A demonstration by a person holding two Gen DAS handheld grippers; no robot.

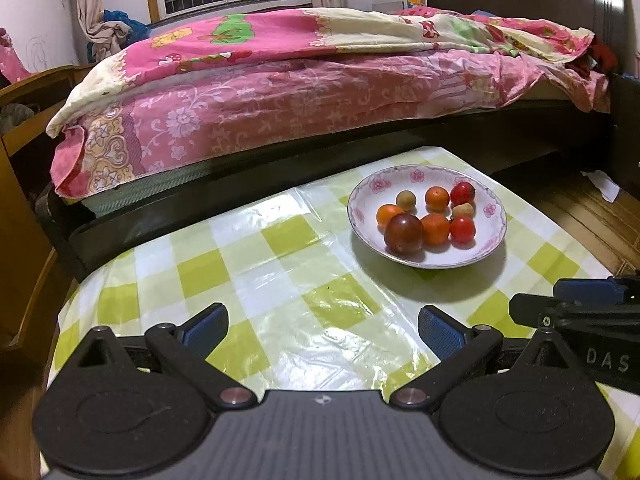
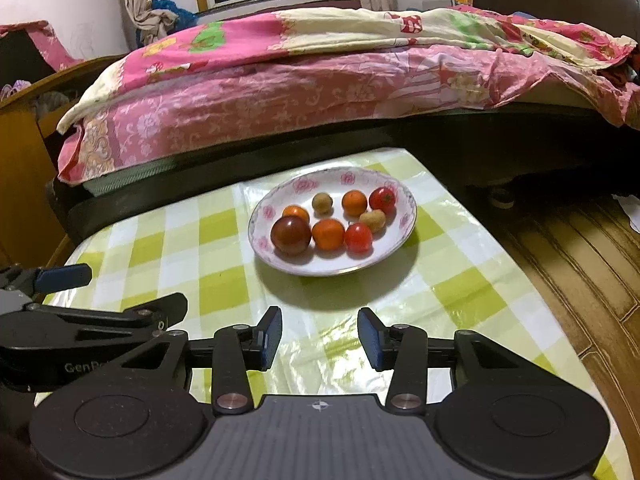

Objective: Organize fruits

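A white plate with pink flowers on its rim (image 1: pixel 362 206) (image 2: pixel 260 216) stands on the green-checked table and holds several small fruits: a dark red plum (image 1: pixel 403 234) (image 2: pixel 291 235), oranges (image 1: pixel 435 229) (image 2: pixel 328 234), red tomatoes (image 1: pixel 463 229) (image 2: pixel 358 237) and small brownish fruits (image 1: pixel 406 200) (image 2: pixel 322 203). My left gripper (image 1: pixel 322 332) hovers low over the table in front of the plate, jaws wide open and empty. My right gripper (image 2: pixel 319 338) is also short of the plate, its jaws partly open with nothing between them. Each gripper shows at the edge of the other's view.
The table is covered by a glossy green and white checked cloth (image 1: pixel 248 264) (image 2: pixel 168 248). Behind it runs a dark bed frame (image 1: pixel 240 184) with pink floral bedding (image 1: pixel 280 92). Wooden floor (image 2: pixel 568 248) lies to the right and wooden furniture (image 1: pixel 24 160) to the left.
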